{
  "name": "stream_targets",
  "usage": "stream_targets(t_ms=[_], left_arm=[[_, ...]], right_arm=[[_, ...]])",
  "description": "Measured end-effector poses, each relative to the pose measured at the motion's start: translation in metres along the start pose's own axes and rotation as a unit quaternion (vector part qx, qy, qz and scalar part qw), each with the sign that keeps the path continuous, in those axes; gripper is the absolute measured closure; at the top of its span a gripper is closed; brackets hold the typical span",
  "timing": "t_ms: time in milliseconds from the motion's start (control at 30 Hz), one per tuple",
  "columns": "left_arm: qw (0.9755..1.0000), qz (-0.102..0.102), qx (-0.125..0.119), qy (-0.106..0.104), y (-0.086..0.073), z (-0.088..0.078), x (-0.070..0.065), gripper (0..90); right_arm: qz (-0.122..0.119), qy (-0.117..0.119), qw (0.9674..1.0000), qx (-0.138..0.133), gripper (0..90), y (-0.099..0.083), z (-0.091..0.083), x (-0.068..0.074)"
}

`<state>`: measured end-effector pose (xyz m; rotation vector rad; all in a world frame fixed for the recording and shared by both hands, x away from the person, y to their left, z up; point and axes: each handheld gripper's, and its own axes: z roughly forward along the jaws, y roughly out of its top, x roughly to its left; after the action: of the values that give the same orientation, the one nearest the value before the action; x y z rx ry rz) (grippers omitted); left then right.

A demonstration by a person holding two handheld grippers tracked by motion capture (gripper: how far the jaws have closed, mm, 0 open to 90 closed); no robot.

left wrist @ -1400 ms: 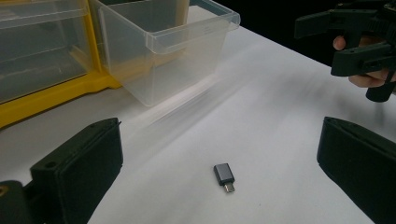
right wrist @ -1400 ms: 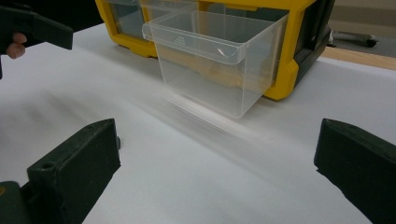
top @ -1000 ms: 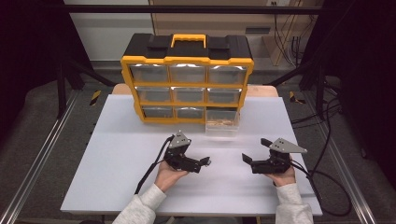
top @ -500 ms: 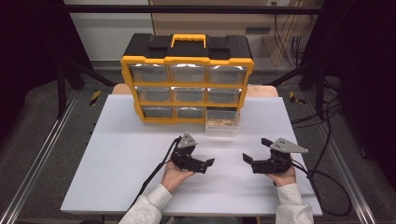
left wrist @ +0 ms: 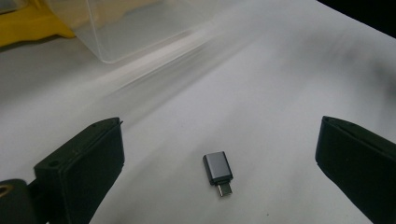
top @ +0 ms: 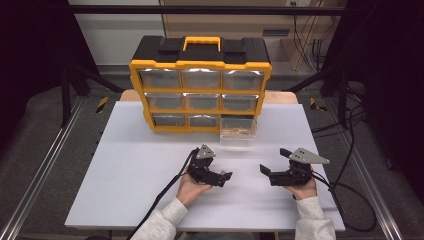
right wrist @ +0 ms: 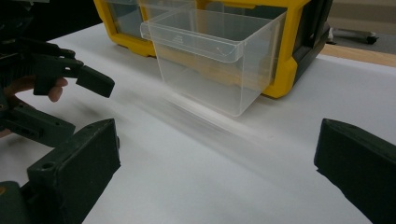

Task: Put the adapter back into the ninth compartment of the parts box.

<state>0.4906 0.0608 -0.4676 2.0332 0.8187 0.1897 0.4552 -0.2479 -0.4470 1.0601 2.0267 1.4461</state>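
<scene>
A small grey USB adapter (left wrist: 218, 171) lies flat on the white table top (top: 125, 165), its plug end pointing toward the camera. My left gripper (left wrist: 222, 135) is open, with the adapter on the table between its two jaws. From above, the left gripper (top: 227, 176) points right, toward my right gripper (top: 264, 170). The right gripper (right wrist: 217, 140) is open and holds nothing. It faces a clear plastic drawer (right wrist: 210, 60) pulled out of the organizer's bottom right slot. The left gripper (right wrist: 93, 79) also appears at the left of the right gripper view.
The yellow and black drawer organizer (top: 200, 85) stands at the back middle of the table. Its pulled-out drawer (top: 238, 136) holds some small tan items. Cables trail from both grippers toward the front and right edges. Metal rails run along both sides of the table.
My left gripper has shifted a little to the right, closer to the right gripper. The right gripper has stayed in place.
</scene>
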Motion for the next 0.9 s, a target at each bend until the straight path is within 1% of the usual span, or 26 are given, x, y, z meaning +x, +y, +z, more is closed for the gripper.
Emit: stream_targets(t_ms=[33, 133, 200, 267, 367, 567, 600, 700, 733, 800, 833, 867, 900], left_arm=[[1.0000, 0.000, 0.000, 0.000, 0.000, 0.000, 0.000, 1.2], [0.9999, -0.001, 0.012, 0.008, 0.000, 0.003, 0.000, 2.3], [0.9999, -0.005, 0.015, 0.006, 0.000, 0.004, -0.001, 3.5], [0.9997, -0.004, 0.020, 0.013, -0.001, 0.006, -0.001, 4.5], [0.9996, -0.008, 0.025, 0.013, -0.001, 0.008, -0.002, 7.0], [0.9991, -0.003, 0.037, 0.020, -0.002, 0.011, -0.004, 11.8], [0.9990, -0.003, 0.039, 0.020, -0.003, 0.011, -0.005, 14.2], [0.9988, -0.005, 0.043, 0.022, -0.003, 0.012, -0.006, 16.8], [0.9987, -0.006, 0.045, 0.023, -0.003, 0.013, -0.006, 19.9], [0.9986, -0.006, 0.048, 0.023, -0.003, 0.013, -0.006, 22.9], [0.9985, -0.008, 0.050, 0.022, -0.004, 0.014, -0.006, 22.9], [0.9983, -0.009, 0.052, 0.024, -0.004, 0.015, -0.005, 26.4], [0.9983, -0.009, 0.052, 0.025, -0.004, 0.015, -0.006, 27.5]], right_arm=[[0.000, 0.000, 1.0000, 0.000, 0.5, 0.000, 0.000, 0.000], [0.001, 0.002, 1.0000, 0.002, 0.5, 0.000, 0.001, 0.000], [0.001, 0.001, 1.0000, 0.002, 0.5, 0.000, 0.001, 0.000], [0.001, 0.002, 1.0000, 0.002, 0.5, 0.000, 0.001, 0.000], [0.001, 0.001, 1.0000, 0.003, 0.5, 0.000, 0.001, 0.000], [0.000, 0.001, 1.0000, 0.005, 0.5, -0.001, 0.001, 0.000], [0.001, 0.001, 1.0000, 0.005, 0.5, 0.000, 0.001, 0.000], [-0.001, 0.001, 1.0000, 0.006, 0.5, -0.001, 0.001, 0.000], [-0.001, 0.001, 1.0000, 0.006, 0.5, -0.001, 0.002, 0.001], [-0.001, 0.001, 1.0000, 0.007, 0.5, -0.001, 0.002, 0.001], [-0.001, 0.001, 1.0000, 0.007, 0.5, -0.001, 0.002, 0.001], [-0.001, 0.001, 1.0000, 0.007, 0.5, -0.001, 0.001, 0.000], [-0.001, 0.001, 1.0000, 0.007, 0.5, -0.001, 0.001, 0.000]])
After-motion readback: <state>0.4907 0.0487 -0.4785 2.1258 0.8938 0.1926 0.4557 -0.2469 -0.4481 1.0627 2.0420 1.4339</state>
